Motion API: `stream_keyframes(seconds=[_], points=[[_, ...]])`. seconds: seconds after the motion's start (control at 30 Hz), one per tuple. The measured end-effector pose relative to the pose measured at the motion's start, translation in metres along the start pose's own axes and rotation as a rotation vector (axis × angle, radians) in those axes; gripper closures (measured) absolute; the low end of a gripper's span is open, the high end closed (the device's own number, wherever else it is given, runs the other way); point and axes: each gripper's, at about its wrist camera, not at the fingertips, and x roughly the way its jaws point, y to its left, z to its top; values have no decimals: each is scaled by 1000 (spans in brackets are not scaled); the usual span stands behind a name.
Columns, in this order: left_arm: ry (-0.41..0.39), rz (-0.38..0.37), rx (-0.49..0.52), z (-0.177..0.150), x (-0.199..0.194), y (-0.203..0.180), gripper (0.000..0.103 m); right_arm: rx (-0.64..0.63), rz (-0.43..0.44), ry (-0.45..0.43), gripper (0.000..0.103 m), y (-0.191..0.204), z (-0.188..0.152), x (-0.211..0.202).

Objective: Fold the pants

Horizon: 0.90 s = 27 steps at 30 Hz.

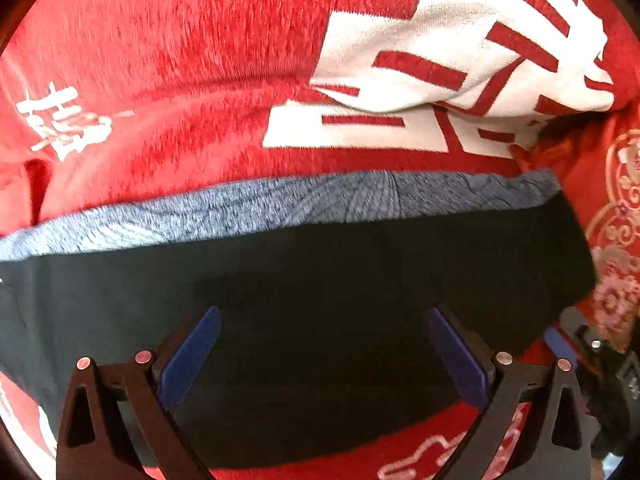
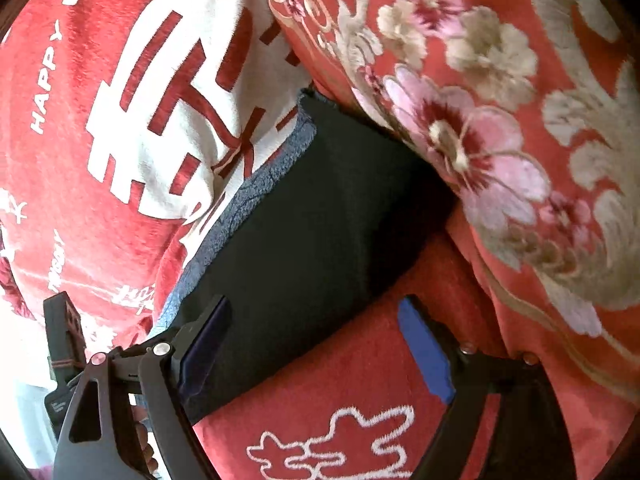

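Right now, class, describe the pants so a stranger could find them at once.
Find the red blanket with big white characters. On it lie the pants, a flat dark slab edged by a fuzzy grey-blue lining; nothing else here is dark and plain.

The left wrist camera looks steeply down, close over the folded dark pants with fuzzy grey-blue lining [image 1: 304, 280]. The right wrist camera slants down over their right end. Both share the red plush blanket with white characters [image 1: 168, 52].

The pants [image 1: 320, 300] are showing dark matt cloth with a fuzzy grey-blue fleece lining [image 1: 240, 208]. The red blanket [image 1: 180, 60] is looking plush and napped. The left tool [image 1: 325, 354] is carrying matt black plastic arms, smooth blue pads [image 1: 192, 356] and shiny metal pins [image 1: 143, 357].
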Motion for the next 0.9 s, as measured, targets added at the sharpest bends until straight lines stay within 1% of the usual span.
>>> stream_keyframes(seconds=[0.07,0.13,0.2,0.23,0.3,0.37,0.47,0.5,0.53,0.57,0.6,0.63,0.7,0.77,0.8,0.83,0.9], points=[[-2,24,19,0,8,-3,0,-5,-4,-40,15,1,2,3],[17,44,32,-3,20,-6,0,0,3,-74,13,4,6,9],[-6,61,43,-7,23,-7,0,5,20,-107,8,7,8,11],[-19,66,51,-8,23,-8,0,5,26,-116,5,8,9,14],[-27,64,53,-10,24,-7,0,3,33,-130,2,9,8,16],[-19,52,55,-10,25,-5,0,12,42,-135,2,8,7,16],[26,38,75,-4,28,-6,0,45,25,-89,5,9,14,19],[27,39,74,-3,24,-5,9,55,-9,-63,11,11,18,19],[12,39,73,-2,18,-5,19,62,-19,-47,32,12,22,19],[1,36,83,-1,12,-6,21,68,-17,-34,49,11,24,20],[-9,35,88,0,9,-7,21,67,-41,-21,74,10,26,21],[-30,35,96,-1,4,-8,21,62,-27,-19,81,7,26,20],[-46,24,124,-2,2,-12,21,54,22,-8,84,9,26,17],[-14,25,140,-5,18,-20,21,37,58,-18,85,14,27,9],[-12,41,154,-7,28,-25,19,22,73,-25,85,18,28,5],[-55,48,166,-11,26,-29,18,2,90,-30,86,25,28,0],[-77,61,175,-13,26,-31,18,-27,95,-35,87,36,30,-8]])
